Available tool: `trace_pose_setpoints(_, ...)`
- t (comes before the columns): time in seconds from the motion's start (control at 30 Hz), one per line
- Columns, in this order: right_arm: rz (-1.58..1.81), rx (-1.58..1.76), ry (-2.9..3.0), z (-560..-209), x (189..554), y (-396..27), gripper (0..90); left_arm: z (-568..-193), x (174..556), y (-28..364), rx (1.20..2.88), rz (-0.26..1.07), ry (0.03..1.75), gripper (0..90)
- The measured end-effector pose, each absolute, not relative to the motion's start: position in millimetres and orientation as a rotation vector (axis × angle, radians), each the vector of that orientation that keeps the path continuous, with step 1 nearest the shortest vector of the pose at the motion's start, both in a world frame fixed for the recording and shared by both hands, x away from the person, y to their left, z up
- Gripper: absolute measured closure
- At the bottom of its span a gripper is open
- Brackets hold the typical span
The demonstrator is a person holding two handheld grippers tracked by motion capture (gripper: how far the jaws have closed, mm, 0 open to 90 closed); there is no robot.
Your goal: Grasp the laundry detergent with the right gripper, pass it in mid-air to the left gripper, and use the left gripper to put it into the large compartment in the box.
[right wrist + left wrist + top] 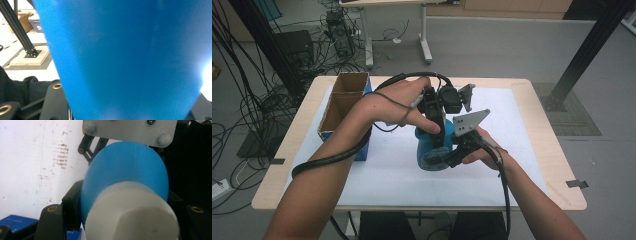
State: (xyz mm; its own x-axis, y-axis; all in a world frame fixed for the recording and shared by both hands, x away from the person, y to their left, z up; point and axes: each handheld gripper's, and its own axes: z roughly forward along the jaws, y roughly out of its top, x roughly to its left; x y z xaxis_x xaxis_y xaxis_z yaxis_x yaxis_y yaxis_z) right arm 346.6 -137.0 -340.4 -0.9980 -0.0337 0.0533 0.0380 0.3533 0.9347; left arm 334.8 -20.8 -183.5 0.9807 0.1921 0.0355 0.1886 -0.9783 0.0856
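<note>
Both tongs grip the blue bottle [432, 147] near the worktop's [532, 150] middle: our left tongs [435, 131] pinch its white cap [130, 215], our right tongs [457, 152] clamp the body, likely bracing it so the cap can twist. Cardboard box [343, 102] by left edge.

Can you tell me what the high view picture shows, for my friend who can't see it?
Two hands hold a blue bottle between them above a white-topped table, the left gripper and right gripper both shut on it. An open cardboard box stands at the table's left.
</note>
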Motion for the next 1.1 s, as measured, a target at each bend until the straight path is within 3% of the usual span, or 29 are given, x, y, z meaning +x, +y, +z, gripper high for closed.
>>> trace_pose_setpoints(0.6,-1.794,-0.05,-2.492,-341.6,344.6,-136.2,38.6,-179.3,331.8,-20.2,3.048,0.082,0.283,36.4)
trace_pose_setpoints(0.7,-1.823,-0.101,-2.482,-342.5,344.7,-137.7,24.8,-179.0,331.6,-19.5,3.051,0.08,0.287,36.5)
trace_pose_setpoints(0.73,-1.85,-0.153,-2.467,-343.2,345.9,-139.3,15.1,-178.9,331.6,-18.8,3.051,0.081,0.291,36.5)
trace_pose_setpoints(0.8,-1.862,-0.17,-2.443,-343.5,346.6,-141.8,8.9,-178.9,331.9,-18.5,3.057,0.081,0.296,36.5)
trace_pose_setpoints(0.93,-1.88,-0.147,-2.418,-343.9,346.1,-144.5,2.3,-177.8,333.2,-16.8,3.046,0.103,0.303,36.4)
trace_pose_setpoints(1.1,-1.88,-0.135,-2.419,-344.8,345.7,-144.5,2.1,-177.1,334.1,-15.5,3.045,0.092,0.313,36.5)
